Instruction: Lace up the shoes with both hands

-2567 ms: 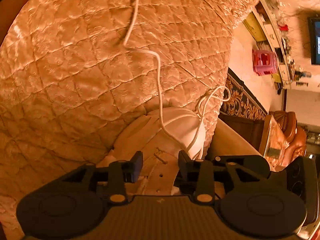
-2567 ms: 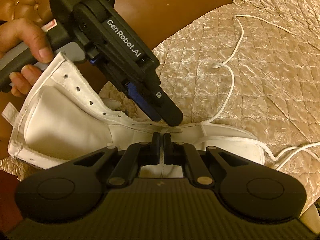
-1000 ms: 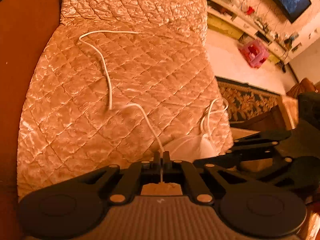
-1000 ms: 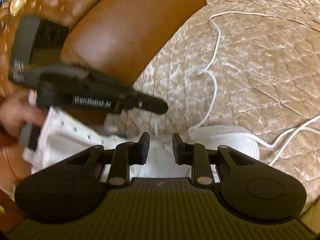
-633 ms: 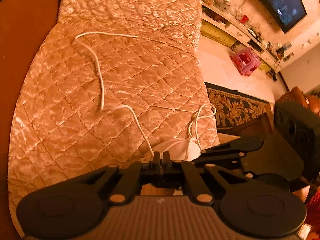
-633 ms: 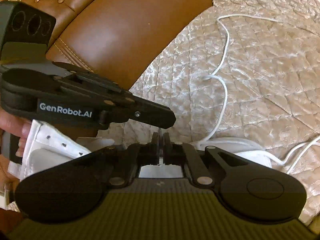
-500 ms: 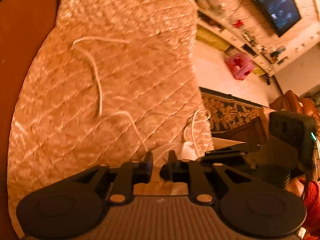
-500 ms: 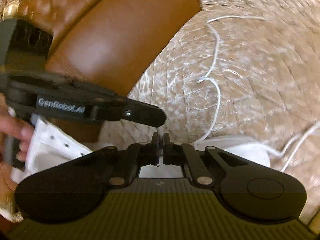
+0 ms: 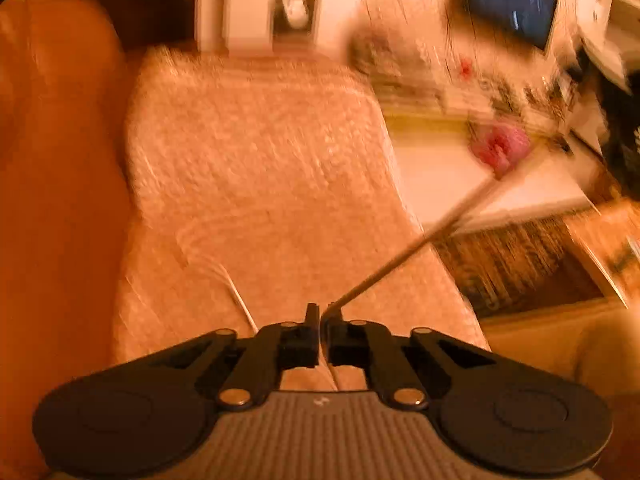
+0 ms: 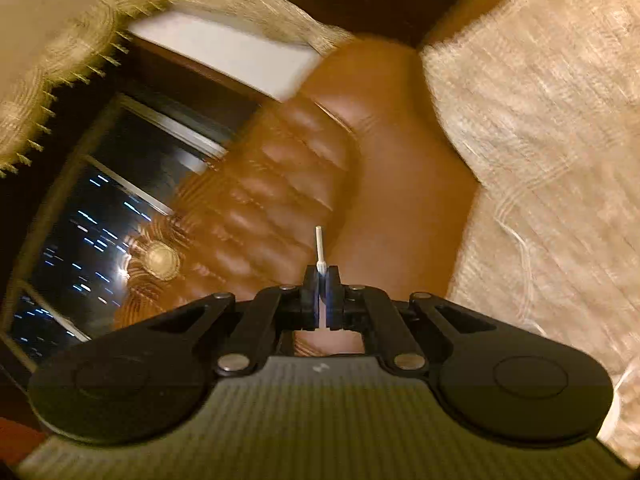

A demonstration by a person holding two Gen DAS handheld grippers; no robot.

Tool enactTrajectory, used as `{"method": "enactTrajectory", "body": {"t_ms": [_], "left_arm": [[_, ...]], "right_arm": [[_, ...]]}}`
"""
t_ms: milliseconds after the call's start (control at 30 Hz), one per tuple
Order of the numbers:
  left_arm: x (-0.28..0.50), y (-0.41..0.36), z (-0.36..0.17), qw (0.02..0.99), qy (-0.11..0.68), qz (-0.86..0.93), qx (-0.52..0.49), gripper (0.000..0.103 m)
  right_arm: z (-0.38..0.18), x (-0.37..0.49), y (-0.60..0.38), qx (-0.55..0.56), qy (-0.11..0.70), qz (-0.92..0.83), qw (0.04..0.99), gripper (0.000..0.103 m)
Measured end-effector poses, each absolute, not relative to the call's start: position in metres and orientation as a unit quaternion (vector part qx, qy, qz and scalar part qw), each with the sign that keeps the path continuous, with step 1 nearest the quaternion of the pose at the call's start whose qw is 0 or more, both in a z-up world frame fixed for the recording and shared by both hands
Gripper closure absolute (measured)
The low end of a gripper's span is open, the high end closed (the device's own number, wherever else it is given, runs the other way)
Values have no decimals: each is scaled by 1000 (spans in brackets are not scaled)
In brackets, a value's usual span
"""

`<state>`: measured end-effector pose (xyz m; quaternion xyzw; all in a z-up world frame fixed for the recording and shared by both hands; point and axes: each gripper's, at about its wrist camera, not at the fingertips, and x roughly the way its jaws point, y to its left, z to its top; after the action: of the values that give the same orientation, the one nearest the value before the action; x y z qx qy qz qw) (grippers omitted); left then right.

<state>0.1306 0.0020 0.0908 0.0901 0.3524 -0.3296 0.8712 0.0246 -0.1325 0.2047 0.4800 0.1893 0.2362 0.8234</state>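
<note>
The white shoe is out of sight in both views. My left gripper (image 9: 321, 316) is closing, and the white shoelace (image 9: 404, 254) sits pinched between its jaws. From there the lace runs taut up and to the right, while a slack strand (image 9: 240, 300) lies on the quilt. My right gripper (image 10: 322, 276) points about level at the sofa back. It is shut on the lace's end, whose stiff tip (image 10: 319, 246) sticks up above the jaws. More lace (image 10: 516, 240) lies on the quilt to the right. Both views are motion-blurred.
A quilted beige cover (image 9: 260, 160) lies over a brown leather sofa (image 10: 380, 160). A television (image 9: 512, 4), a cluttered shelf and a pink stool (image 9: 500, 148) stand at the far right. A patterned carpet (image 9: 512, 264) lies below the seat edge. A dark window (image 10: 100, 220) is at the left.
Both grippers have risen and swung up off the shoe, which has left view. The right gripper shut on the lace end; the left opened briefly, then closed on the lace, now drawn taut.
</note>
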Motion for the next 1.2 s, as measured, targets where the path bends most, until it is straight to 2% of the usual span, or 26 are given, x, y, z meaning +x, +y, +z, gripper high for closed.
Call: {"method": "enactTrajectory", "body": {"t_ms": [133, 233, 333, 400, 433, 500, 700, 767, 867, 1033, 1067, 1100, 1133, 1200], "left_arm": [[126, 14, 169, 927, 207, -307, 58, 100], [108, 2, 218, 938, 107, -321, 74, 100], [91, -13, 249, 936, 45, -342, 74, 100], [87, -15, 265, 936, 18, -346, 61, 100], [88, -14, 272, 937, 13, -347, 50, 100], [94, -8, 283, 941, 7, -338, 34, 100], [112, 33, 321, 956, -11, -293, -17, 100], [117, 45, 332, 959, -16, -281, -32, 100], [116, 56, 339, 962, -19, -271, -42, 100], [112, 66, 343, 960, -16, -274, -48, 100], [110, 68, 343, 960, -15, -276, -48, 100], [109, 69, 343, 959, -12, -278, -46, 100], [109, 69, 342, 959, -10, -280, -44, 100], [112, 69, 338, 959, -5, -281, -43, 100]], "right_arm": [[225, 8, -152, 473, 147, 227, 839, 98], [228, 0, -161, 484, 134, 220, 836, 98], [228, -2, -161, 494, 122, 233, 829, 98], [228, -2, -161, 494, 125, 233, 828, 94], [227, -1, -161, 487, 136, 222, 834, 73], [215, 3, -161, 469, 174, 185, 846, 42], [118, 30, -138, 400, 388, 127, 821, 41], [93, 35, -124, 383, 425, 140, 808, 41], [89, 48, -96, 327, 441, 189, 814, 41], [96, 78, -52, 253, 442, 217, 833, 41], [93, 81, -48, 254, 446, 220, 830, 45], [90, 82, -44, 256, 450, 219, 827, 80], [87, 82, -43, 263, 454, 218, 823, 98], [82, 81, -47, 296, 451, 215, 814, 98]]}}
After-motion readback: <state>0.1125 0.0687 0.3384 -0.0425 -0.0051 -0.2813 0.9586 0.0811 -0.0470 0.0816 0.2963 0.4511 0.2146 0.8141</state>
